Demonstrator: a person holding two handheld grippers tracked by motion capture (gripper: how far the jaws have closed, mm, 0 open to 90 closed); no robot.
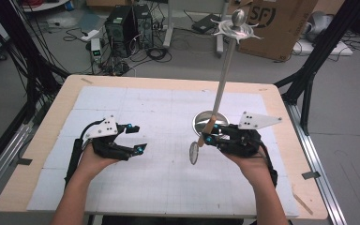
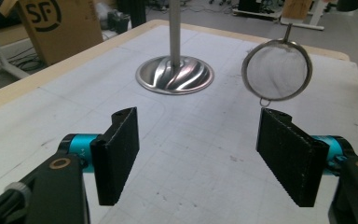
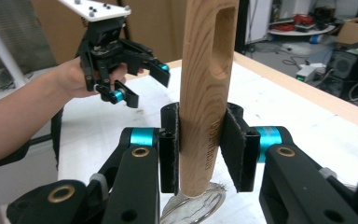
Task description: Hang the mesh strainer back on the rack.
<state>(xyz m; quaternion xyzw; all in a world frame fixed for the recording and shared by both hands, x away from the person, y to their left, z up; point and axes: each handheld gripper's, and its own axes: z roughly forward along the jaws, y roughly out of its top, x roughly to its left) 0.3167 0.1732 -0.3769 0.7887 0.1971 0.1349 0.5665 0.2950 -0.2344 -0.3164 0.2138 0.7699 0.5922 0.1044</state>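
Observation:
A small round mesh strainer (image 1: 193, 153) with a wooden handle (image 3: 207, 70) hangs above the mat, mesh end down. My right gripper (image 1: 209, 139) is shut on that handle, both pads pressed against the wood (image 3: 200, 149). Just behind it stands a metal rack: a fluted round base (image 1: 201, 119), a tall pole (image 1: 222, 79) and a hooked disc with a knob on top (image 1: 236, 28). My left gripper (image 1: 137, 138) hovers open at the left with nothing between its pads (image 2: 200, 158). From there the strainer (image 2: 276, 70) appears ahead to the right and the rack's base (image 2: 175, 74) ahead.
A white gridded mat (image 1: 159, 187) covers the wooden table (image 1: 42, 140). Beyond the far edge are computer towers (image 1: 126, 23), cables and a cardboard box (image 1: 276, 23) on the floor. Black frame legs (image 1: 314, 61) stand at both sides.

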